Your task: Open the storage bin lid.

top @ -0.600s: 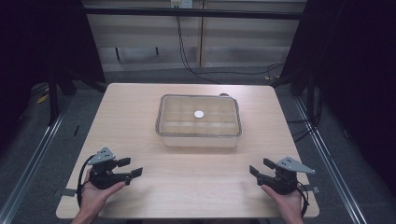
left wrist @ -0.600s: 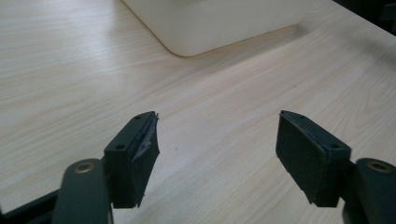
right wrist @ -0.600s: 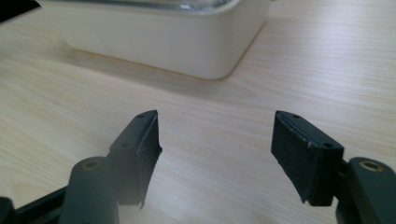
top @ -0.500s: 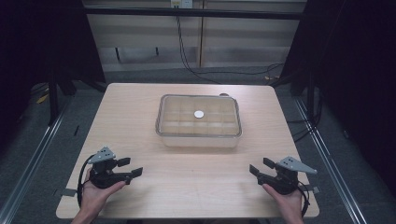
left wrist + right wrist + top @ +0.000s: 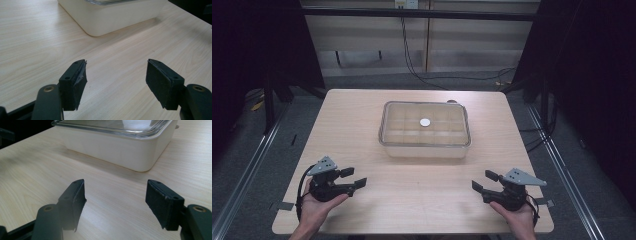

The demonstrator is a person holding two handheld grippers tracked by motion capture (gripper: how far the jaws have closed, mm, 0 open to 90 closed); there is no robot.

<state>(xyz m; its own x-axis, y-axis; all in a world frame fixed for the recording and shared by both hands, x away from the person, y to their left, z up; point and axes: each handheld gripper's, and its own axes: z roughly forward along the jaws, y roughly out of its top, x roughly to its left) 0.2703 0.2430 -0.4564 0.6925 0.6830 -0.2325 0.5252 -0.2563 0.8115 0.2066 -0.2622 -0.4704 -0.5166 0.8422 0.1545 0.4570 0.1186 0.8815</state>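
A cream-coloured box (image 5: pixel 425 131) with a clear lid and a white round knob (image 5: pixel 425 122) stands at the middle of the wooden table (image 5: pixel 362 120). My left gripper (image 5: pixel 353 178) rests low at the front left, held by a hand, open with nothing between its jaws. My right gripper (image 5: pixel 484 181) sits at the front right, also open and empty. From the left gripper view the box (image 5: pixel 110 12) lies ahead past the open pads (image 5: pixel 75 82). In the right gripper view the box (image 5: pixel 117 145) fills the top, beyond the bare wood between the pads (image 5: pixel 160 200).
Dark metal frame posts (image 5: pixel 269 100) stand at both sides of the table. Cables (image 5: pixel 412 65) run along the floor behind it. Small tape marks (image 5: pixel 286 205) sit near the table's front corners.
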